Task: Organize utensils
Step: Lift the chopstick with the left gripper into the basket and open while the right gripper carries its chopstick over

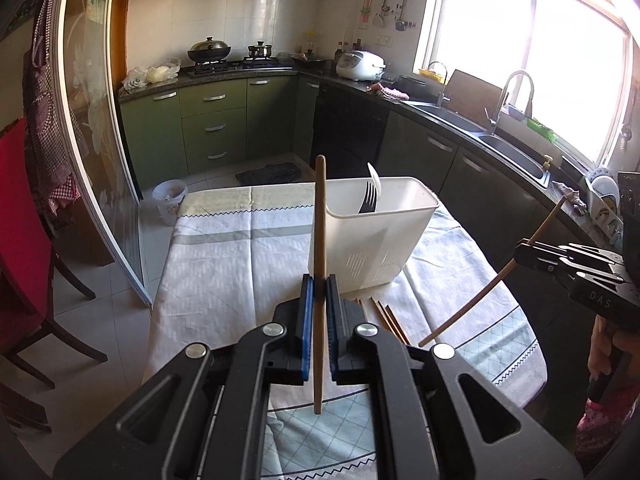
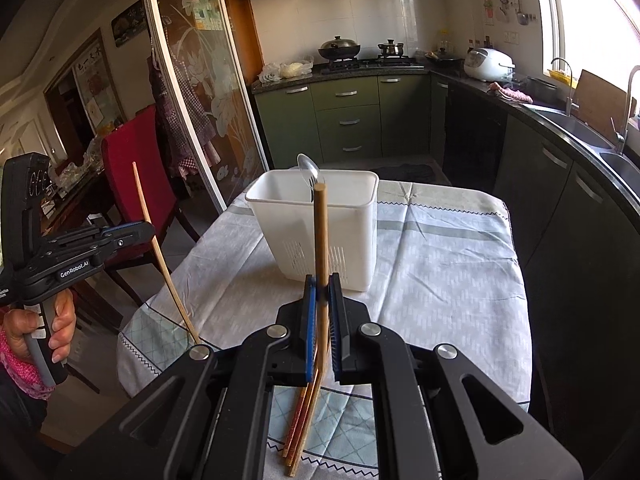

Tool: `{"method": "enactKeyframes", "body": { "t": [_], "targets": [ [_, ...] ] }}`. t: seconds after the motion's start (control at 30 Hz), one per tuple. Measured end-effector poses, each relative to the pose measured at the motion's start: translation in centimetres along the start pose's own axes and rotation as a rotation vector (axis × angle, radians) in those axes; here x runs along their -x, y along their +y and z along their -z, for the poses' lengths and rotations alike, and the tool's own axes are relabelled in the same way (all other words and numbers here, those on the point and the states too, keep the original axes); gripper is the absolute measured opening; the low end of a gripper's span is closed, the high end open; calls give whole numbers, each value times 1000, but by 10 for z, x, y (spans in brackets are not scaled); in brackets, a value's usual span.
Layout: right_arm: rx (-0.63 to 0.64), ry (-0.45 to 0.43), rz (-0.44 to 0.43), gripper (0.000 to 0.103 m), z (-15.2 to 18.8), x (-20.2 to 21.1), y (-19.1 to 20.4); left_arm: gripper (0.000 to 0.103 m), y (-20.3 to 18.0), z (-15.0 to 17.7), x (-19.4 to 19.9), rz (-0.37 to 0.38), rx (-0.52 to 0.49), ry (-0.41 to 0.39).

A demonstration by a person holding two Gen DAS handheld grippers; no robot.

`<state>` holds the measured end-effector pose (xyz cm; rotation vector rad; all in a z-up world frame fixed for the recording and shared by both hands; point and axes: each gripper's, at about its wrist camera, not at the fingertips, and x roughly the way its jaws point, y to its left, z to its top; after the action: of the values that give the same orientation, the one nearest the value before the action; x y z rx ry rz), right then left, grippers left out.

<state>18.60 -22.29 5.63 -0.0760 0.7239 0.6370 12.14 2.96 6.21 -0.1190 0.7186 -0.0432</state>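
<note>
Nearest us, the left gripper (image 1: 316, 300) is clenched on one wooden chopstick (image 1: 319, 240), held close to upright with its lower end hanging free above the cloth. Our right gripper (image 2: 323, 304) is likewise clamped on a second chopstick (image 2: 320, 236), which in the left wrist view slants across the table's right edge. Both sticks are pinched partway along their length, so we judge either could pivot or slip between the pads if tilted quickly.

Just beyond the grippers, a few loose chopsticks (image 2: 300, 420) lie on the tablecloth (image 1: 224, 248), waiting to be sorted; a low pass with either held stick could knock them toward the table edge.

Further on stands the white utensil holder (image 1: 372, 236), upright on the cloth, with a fork (image 1: 368, 200) and a spoon (image 2: 309, 170) already inside. We judge it light, and a stick striking its rim instead of clearing it could tip or shove it. The two sticks converging on one opening could also clash.

Behind, green kitchen cabinets (image 1: 216, 120) and a sunlit sink (image 1: 516, 152).
</note>
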Motion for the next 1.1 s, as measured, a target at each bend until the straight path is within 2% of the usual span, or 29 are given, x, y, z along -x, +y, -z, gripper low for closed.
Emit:
{"method": "enactKeyframes", "body": {
  "t": [0.1,0.2,0.43,0.57,0.73,0.93,0.97,1.07,1.1],
  "targets": [
    [11,-53,-5,7,-23,15,1,6,-5,-17,7,34,4,-18],
    [19,-125,-10,7,-53,35,4,6,-12,-44,21,58,-3,-71],
    [7,-290,-12,7,-126,62,4,6,-28,-115,52,67,-9,-301],
    [-11,-295,20,7,-152,43,-2,6,-34,-140,39,48,-3,-379],
    [-52,-228,45,7,-151,-7,-21,6,-37,-142,-14,19,-3,-331],
    [-81,-142,40,7,-138,-53,-38,7,-31,-124,-74,4,-12,-179],
    [-83,-136,39,7,-135,-58,-39,11,-29,-119,-80,8,-15,-153],
    [-85,-114,35,7,-131,-68,-42,44,-20,-106,-86,14,3,-117],
    [-85,-106,38,7,-131,-71,-43,46,-18,-104,-85,18,11,-109]
  ]
}}
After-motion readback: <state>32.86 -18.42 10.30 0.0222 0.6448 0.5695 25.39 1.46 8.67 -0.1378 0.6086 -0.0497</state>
